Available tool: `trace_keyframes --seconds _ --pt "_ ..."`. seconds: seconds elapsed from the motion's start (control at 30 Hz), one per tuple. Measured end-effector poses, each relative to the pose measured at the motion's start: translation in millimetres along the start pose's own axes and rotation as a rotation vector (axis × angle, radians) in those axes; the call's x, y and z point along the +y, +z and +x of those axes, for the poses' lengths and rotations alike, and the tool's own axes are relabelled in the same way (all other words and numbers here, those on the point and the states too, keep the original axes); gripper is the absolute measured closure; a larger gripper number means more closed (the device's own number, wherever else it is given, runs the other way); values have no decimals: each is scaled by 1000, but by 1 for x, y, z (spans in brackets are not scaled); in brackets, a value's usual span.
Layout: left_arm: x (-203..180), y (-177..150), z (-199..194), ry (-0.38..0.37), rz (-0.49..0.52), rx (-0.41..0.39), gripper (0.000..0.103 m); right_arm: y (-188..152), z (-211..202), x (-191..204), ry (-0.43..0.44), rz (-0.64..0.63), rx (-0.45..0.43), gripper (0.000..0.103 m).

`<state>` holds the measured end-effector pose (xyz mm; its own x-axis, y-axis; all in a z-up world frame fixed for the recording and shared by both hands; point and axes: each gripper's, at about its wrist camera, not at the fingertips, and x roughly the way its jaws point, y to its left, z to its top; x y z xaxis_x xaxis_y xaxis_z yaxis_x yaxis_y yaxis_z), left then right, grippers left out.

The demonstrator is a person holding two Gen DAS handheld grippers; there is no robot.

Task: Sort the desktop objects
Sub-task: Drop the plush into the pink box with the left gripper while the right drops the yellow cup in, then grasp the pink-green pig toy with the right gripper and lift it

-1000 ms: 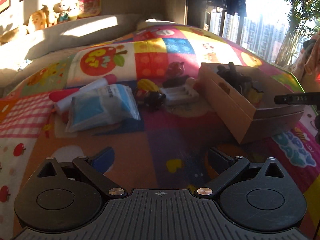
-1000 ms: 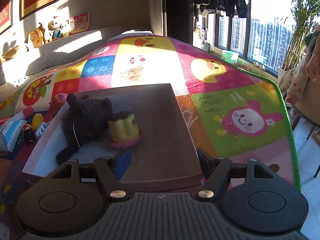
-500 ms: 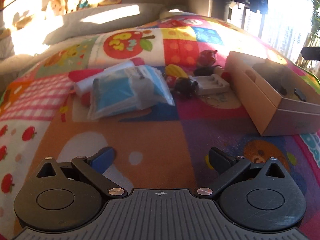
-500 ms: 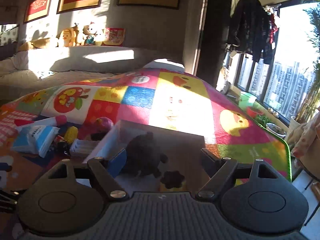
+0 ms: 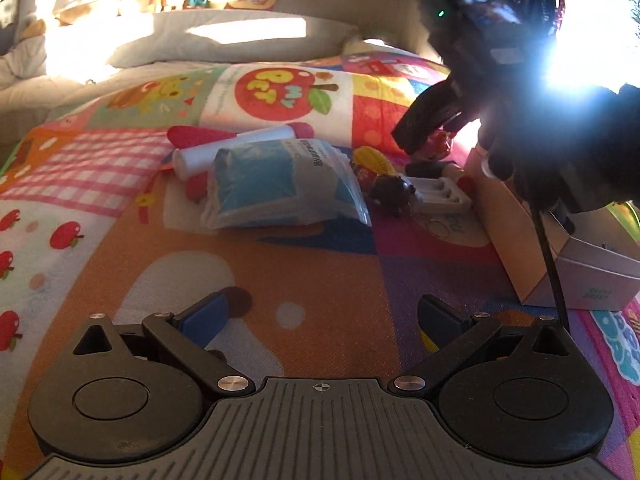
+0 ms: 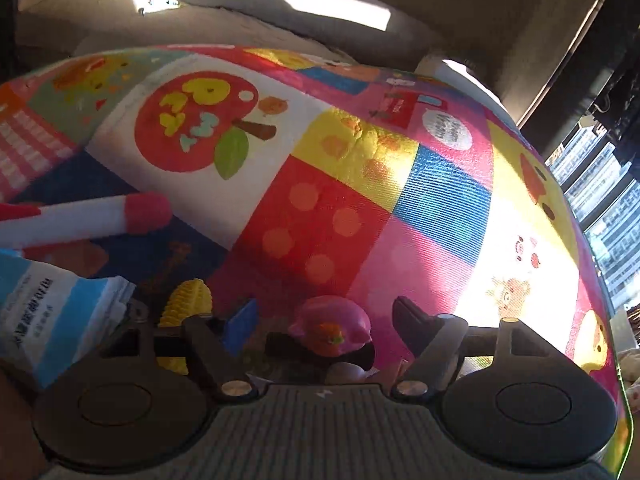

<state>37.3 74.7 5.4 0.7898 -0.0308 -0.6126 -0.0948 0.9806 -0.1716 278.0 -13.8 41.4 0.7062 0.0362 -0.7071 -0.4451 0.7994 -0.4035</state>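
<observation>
The pink toy (image 6: pixel 330 330) sits on the bright play mat (image 6: pixel 328 216), right between the fingers of the right claw (image 6: pixel 320 320); those jaws have just been narrowing, half-wide now, but neither pad presses on it yet, so nothing is gripped; my read is this is the next piece lined up for the cardboard box (image 5: pixel 516 236). Just beside it lies the yellow corn toy (image 6: pixel 186 304), then the blue-and-white packet (image 6: pixel 52 312) and the white tube with pink ends (image 6: pixel 92 216), all bunched mid-mat, well in from its edges. The left claw (image 5: pixel 322 314) hangs wide over bare mat with nothing between its fingers, probably waiting its turn. The left view gives what the right cannot: the box standing toward the mat's right edge, the dark round toy (image 5: pixel 392 194) and the white tray (image 5: pixel 440 196) beside it, and the right claw's dark body reaching down over the pile; the right view alone shows the toy framed between the pads.
</observation>
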Motion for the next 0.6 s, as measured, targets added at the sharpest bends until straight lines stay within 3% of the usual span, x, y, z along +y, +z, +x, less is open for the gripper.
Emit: trace_keyframes --seconds 0.03,0.1,0.27,0.37,0.53,0.6 --pt "0 0 0 -3 -3 -1 0 0 11 6 -31 -27 26 55" --pt "2 0 0 -11 -10 -3 0 1 17 9 -60 -34 53 56" --pt "3 0 0 -16 -15 -4 0 -9 -2 9 7 -26 83 58" --pt "3 0 0 -18 -17 -4 0 -26 -25 6 113 20 108 59" --pt "2 -1 0 -15 -14 -2 0 -68 -84 9 391 65 155 58" --pt "2 -1 0 -15 -14 -2 0 -88 -107 10 457 65 146 58"
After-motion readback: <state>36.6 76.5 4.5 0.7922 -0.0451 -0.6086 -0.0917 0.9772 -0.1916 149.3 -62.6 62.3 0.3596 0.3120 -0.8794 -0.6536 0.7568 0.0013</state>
